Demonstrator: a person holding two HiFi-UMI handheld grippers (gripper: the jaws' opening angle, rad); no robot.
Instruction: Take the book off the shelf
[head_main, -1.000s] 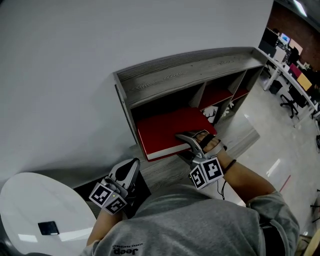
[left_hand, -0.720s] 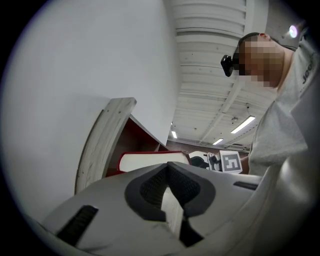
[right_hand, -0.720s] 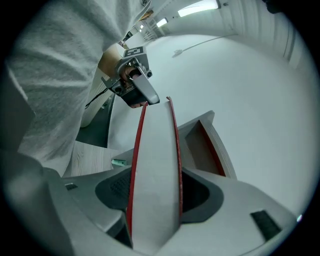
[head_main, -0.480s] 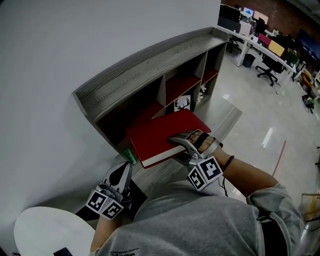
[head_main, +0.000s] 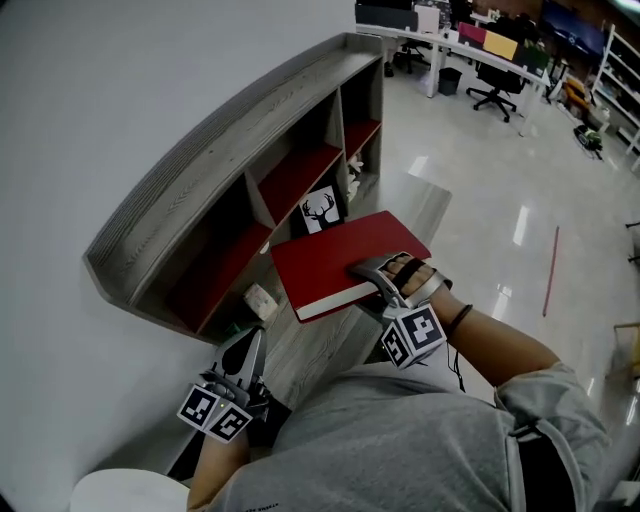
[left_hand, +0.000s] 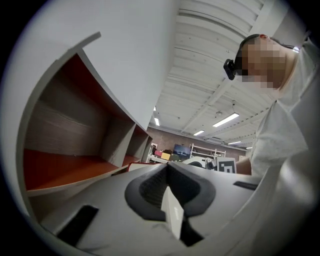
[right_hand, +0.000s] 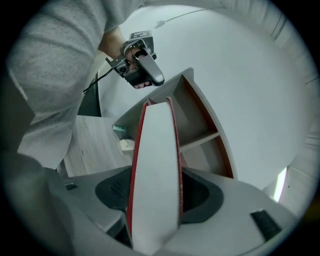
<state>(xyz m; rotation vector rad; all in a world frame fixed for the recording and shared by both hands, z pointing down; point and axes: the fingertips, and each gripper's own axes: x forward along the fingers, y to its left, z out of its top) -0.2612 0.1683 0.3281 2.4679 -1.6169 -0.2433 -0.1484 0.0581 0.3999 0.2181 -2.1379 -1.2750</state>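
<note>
A red book (head_main: 345, 258) with white page edges hangs flat in front of the grey shelf (head_main: 215, 140), clear of its red-lined compartments. My right gripper (head_main: 372, 276) is shut on the book's near edge. In the right gripper view the book's page edge (right_hand: 155, 165) fills the gap between the jaws, both pads pressing its covers. My left gripper (head_main: 247, 352) sits low at the left, over the wooden desk below the shelf. It is shut and holds nothing. In its own view the left gripper (left_hand: 167, 187) has its pads meeting, with the shelf (left_hand: 75, 150) at the left.
A deer picture card (head_main: 320, 208) stands in a shelf compartment. A small white box (head_main: 260, 300) lies on the wooden desk (head_main: 310, 345) below the shelf. A white round table (head_main: 120, 490) is at the bottom left. Office desks and chairs (head_main: 500, 80) stand across the shiny floor.
The book has come out of the shelf compartment and away from it in my right gripper. The head view has swung right. The left gripper stays shut and low.
</note>
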